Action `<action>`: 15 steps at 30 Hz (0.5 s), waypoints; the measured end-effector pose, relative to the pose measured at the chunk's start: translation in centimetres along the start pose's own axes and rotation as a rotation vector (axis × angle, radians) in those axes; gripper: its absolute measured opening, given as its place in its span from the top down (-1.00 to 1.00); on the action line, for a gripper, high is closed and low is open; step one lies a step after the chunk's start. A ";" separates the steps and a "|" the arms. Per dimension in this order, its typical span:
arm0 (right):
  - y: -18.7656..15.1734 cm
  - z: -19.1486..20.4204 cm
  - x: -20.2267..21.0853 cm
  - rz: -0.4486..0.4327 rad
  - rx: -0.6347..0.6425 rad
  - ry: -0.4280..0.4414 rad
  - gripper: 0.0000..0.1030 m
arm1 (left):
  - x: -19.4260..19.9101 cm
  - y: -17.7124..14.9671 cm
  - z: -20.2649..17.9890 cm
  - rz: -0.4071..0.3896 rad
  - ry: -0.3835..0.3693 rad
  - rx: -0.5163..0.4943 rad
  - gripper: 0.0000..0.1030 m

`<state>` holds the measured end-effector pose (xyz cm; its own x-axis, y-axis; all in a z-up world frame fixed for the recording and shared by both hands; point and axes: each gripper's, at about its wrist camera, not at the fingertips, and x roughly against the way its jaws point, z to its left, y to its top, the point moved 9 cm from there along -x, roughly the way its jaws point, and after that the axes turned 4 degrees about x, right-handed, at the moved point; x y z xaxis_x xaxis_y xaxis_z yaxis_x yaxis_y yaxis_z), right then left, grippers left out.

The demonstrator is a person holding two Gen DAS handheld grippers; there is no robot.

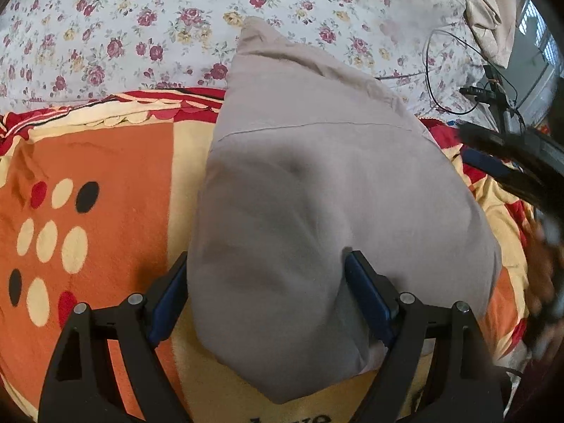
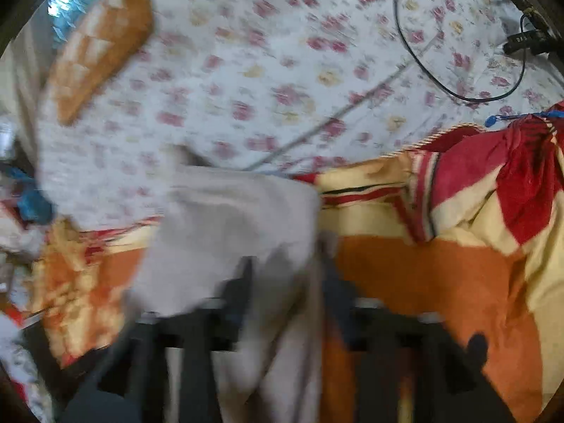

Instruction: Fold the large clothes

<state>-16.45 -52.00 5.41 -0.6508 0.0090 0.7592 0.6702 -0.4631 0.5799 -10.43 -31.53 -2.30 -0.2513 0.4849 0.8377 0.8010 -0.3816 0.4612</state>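
A large grey garment lies folded lengthwise on an orange, red and cream blanket. My left gripper stands wide open over its near end, a blue-padded finger at the left edge and the other pressed into the cloth. In the right wrist view, which is motion-blurred, the grey garment lies between the fingers of my right gripper; the jaws look partly open around the cloth, but blur hides whether they pinch it.
A floral sheet covers the bed beyond the blanket. A black cable loop and a black device lie at the far right. A beige cloth is heaped at the top right. An orange pillow lies far left.
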 end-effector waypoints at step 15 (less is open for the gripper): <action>-3.6 0.6 -0.7 0.031 0.132 -0.051 -0.57 | 1.8 3.4 1.5 -0.025 -0.195 0.087 -0.77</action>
<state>-18.21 -49.80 2.95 -0.6124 0.0430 0.7893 0.7330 -0.3429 0.5874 -7.38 -30.73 0.35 -0.1688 0.6398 0.7497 0.8416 -0.3024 0.4476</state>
